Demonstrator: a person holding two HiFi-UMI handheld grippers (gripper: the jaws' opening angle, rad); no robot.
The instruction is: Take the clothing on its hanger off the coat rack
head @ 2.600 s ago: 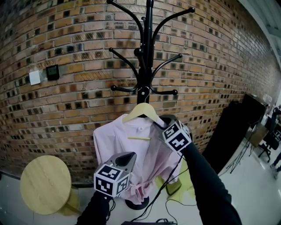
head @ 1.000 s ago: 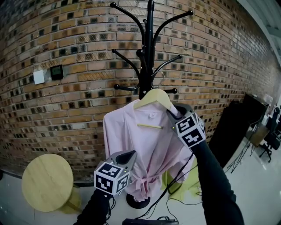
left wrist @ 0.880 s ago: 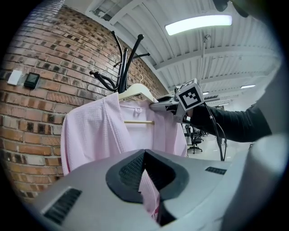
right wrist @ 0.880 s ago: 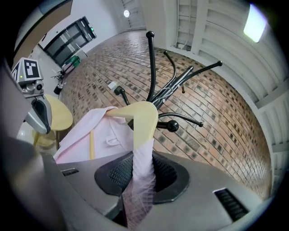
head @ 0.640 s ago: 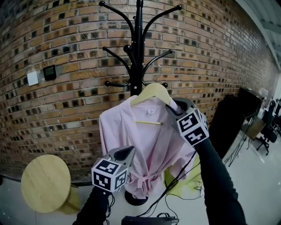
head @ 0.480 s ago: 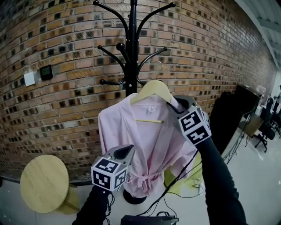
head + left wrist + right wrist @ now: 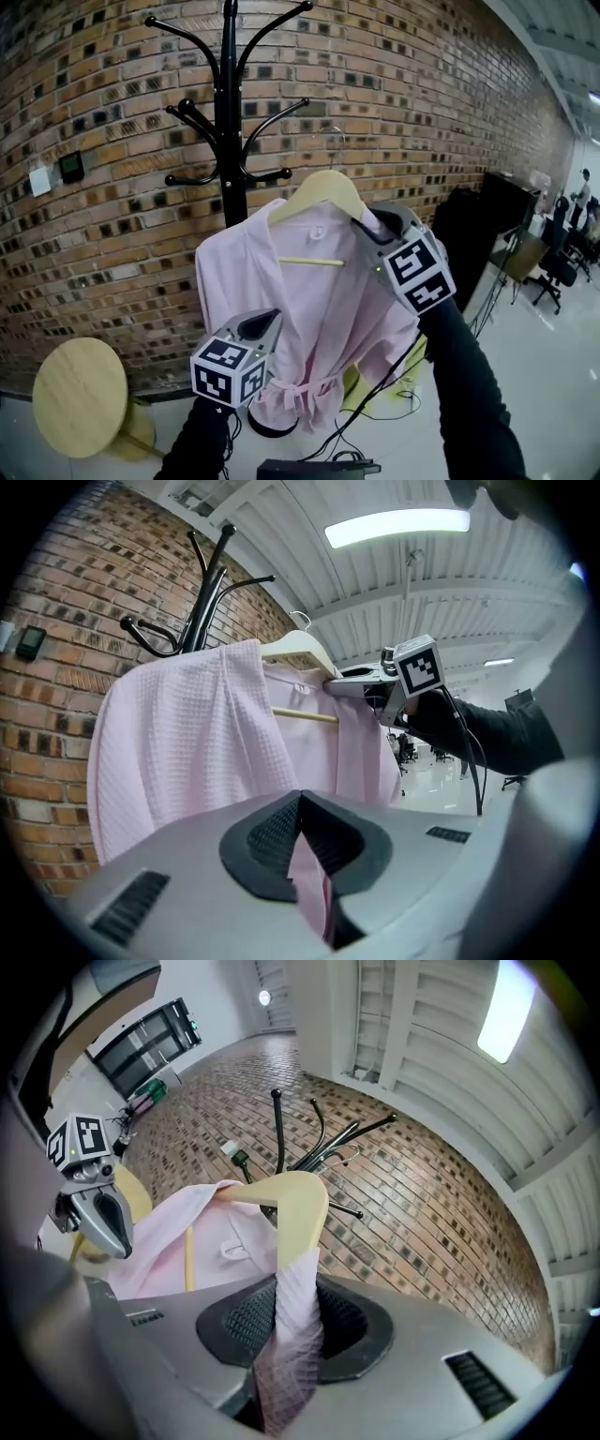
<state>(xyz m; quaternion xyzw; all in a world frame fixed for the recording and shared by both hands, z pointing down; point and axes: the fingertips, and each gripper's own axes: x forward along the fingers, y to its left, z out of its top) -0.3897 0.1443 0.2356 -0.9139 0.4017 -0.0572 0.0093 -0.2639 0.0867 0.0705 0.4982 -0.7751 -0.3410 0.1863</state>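
my right claw [image 7: 373,230] clamps the hanger [image 7: 319,190] shoulder, my left claw [image 7: 265,323] pinches the robe [image 7: 309,300]; the hanger looks clear of the rack [image 7: 231,159], only carrying away remains.

A pink robe [image 7: 309,309] hangs open on a pale wooden hanger [image 7: 319,187] with a thin yellow bar. Its belt is tied low down. The hanger is tilted, up in the air just right of the tall black coat rack [image 7: 230,141]. Its metal hook [image 7: 330,136] looks clear of the rack's curved arms
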